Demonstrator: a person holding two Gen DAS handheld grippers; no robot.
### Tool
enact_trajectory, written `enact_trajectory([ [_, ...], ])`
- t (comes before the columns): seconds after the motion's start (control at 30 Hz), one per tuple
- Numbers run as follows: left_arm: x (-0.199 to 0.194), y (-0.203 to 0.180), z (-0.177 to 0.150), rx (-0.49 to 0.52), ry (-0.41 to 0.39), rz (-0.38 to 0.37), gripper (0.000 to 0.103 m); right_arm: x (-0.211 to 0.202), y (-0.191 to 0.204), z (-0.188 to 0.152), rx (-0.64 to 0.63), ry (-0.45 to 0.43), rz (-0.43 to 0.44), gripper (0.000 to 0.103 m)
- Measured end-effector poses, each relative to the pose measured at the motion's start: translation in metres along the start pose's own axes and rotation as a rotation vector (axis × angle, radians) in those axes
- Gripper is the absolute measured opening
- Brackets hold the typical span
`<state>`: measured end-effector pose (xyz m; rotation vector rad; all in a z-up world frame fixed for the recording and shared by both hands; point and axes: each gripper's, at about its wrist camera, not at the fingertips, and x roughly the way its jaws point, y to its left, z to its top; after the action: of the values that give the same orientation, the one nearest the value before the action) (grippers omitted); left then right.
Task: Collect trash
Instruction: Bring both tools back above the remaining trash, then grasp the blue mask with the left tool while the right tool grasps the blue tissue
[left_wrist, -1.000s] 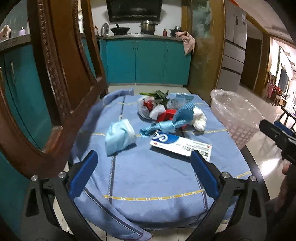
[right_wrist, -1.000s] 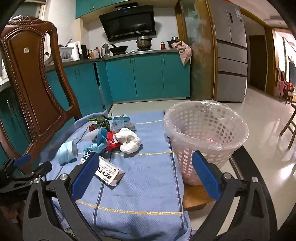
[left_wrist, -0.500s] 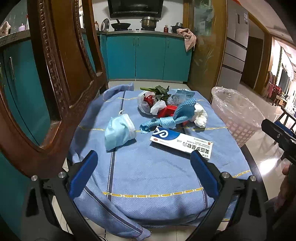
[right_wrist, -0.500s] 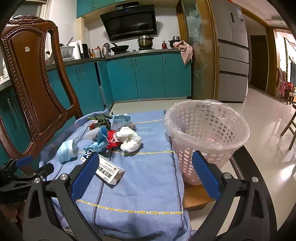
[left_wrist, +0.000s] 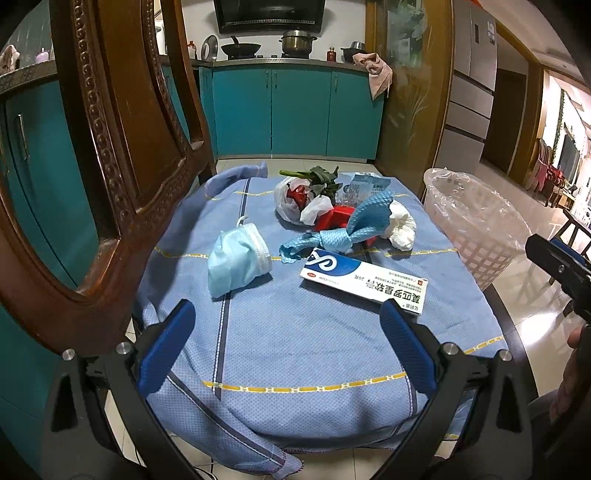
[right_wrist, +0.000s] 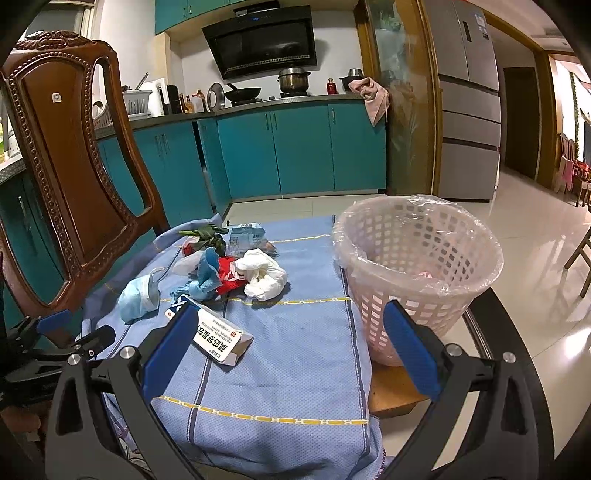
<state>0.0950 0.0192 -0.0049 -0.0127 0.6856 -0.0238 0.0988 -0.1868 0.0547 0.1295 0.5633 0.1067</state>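
You have drawn both grippers — left gripper (left_wrist: 284, 336) and right gripper (right_wrist: 288, 332), each spread wide and empty — slightly back from the trash: ointment box (left_wrist: 364, 282), face mask (left_wrist: 236, 258) untouched on the tablecloth (left_wrist: 295, 350), lined basket (right_wrist: 417, 273) beside it.

A blue cloth (left_wrist: 295, 350) with yellow stripes covers the round dark counter (right_wrist: 517, 343). On the cloth, a crumpled face mask (left_wrist: 236, 258) lies at nine o'clock, a long white and blue box (left_wrist: 364, 282) near the centre, and a heap of bags, greens and rags (left_wrist: 332, 210) at twelve. A lined white basket (right_wrist: 417, 266) stands at three o'clock, on the counter's edge.
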Motion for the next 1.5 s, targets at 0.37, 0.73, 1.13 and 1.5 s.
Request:
enact_trajectory([
  [0.37,0.003,0.002,-0.001,0.003,0.010,0.012,0.100,0.001,0.000,0.000,-0.003,0.003,0.004,0.098],
  [0.73,0.047,0.019,0.024,0.038,0.062,0.126,0.099,0.003,0.002,-0.001,-0.009,0.017,0.013,0.098],
  [1.13,0.146,0.045,0.043,-0.007,0.261,0.110,0.046,0.025,0.016,0.004,-0.072,0.052,0.040,0.098],
  [1.5,0.009,0.032,0.049,-0.068,-0.181,0.013,0.014,0.094,0.050,0.033,-0.105,0.083,0.177,0.092],
])
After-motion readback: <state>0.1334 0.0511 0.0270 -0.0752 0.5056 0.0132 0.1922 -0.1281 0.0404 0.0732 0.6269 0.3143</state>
